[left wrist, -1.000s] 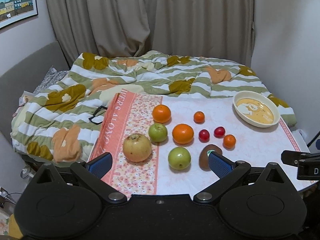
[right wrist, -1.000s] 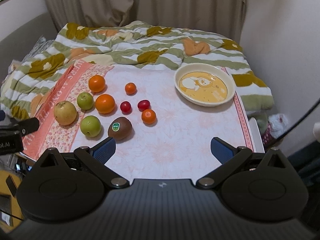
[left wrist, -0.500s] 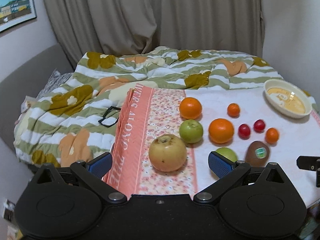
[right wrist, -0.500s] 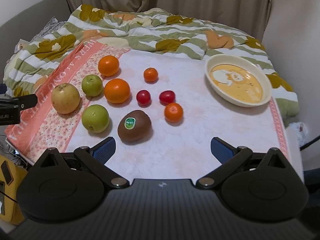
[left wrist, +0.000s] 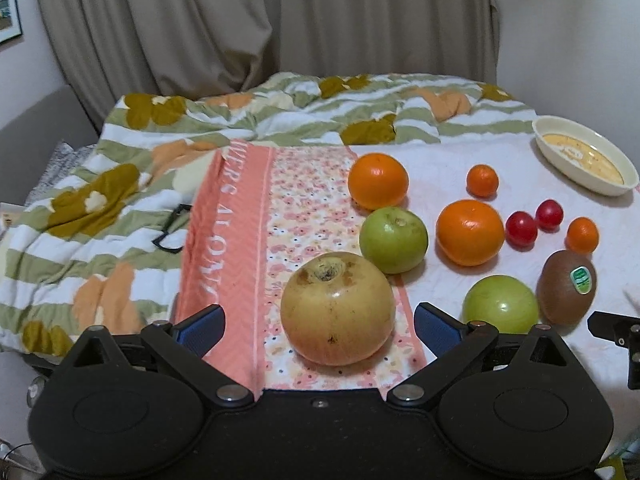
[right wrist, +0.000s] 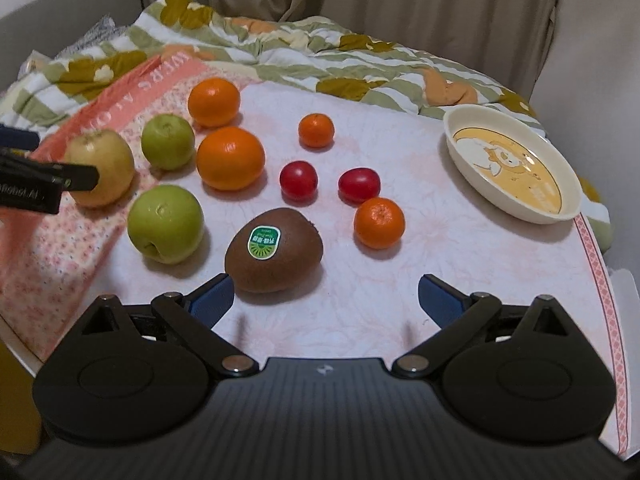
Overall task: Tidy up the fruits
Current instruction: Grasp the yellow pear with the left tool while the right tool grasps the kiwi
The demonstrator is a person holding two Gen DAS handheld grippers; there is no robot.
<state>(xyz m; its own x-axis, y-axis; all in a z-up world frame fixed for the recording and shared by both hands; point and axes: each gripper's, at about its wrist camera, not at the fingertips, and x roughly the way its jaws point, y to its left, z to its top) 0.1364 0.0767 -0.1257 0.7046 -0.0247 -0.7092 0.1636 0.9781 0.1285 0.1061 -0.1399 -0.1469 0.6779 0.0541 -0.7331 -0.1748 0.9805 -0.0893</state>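
Fruit lies on a white and pink cloth. A large yellow pear point(left wrist: 338, 308) sits between the open fingers of my left gripper point(left wrist: 318, 326), not gripped. Beyond it lie two green apples point(left wrist: 394, 239) point(left wrist: 500, 309), two oranges point(left wrist: 378, 181) point(left wrist: 470, 232), small mandarins point(left wrist: 483, 180), two red tomatoes point(left wrist: 521, 229) and a brown kiksticker kiwi point(left wrist: 567, 287). My right gripper point(right wrist: 326, 300) is open, with the kiwi point(right wrist: 274, 249) just ahead of its left finger. A mandarin point(right wrist: 379, 223) lies beyond it. The left gripper's finger point(right wrist: 48, 188) shows by the pear point(right wrist: 102, 172).
A cream bowl point(right wrist: 516, 196) with a yellow cartoon inside stands at the far right point(left wrist: 624, 178). A striped floral blanket point(left wrist: 120, 184) covers the bed behind and to the left. Black glasses point(left wrist: 170, 226) lie on it. Curtains hang at the back.
Both grippers have moved forward and lower toward the fruit. The left one now has the pear between its fingers; the right one has come up close to the kiwi.
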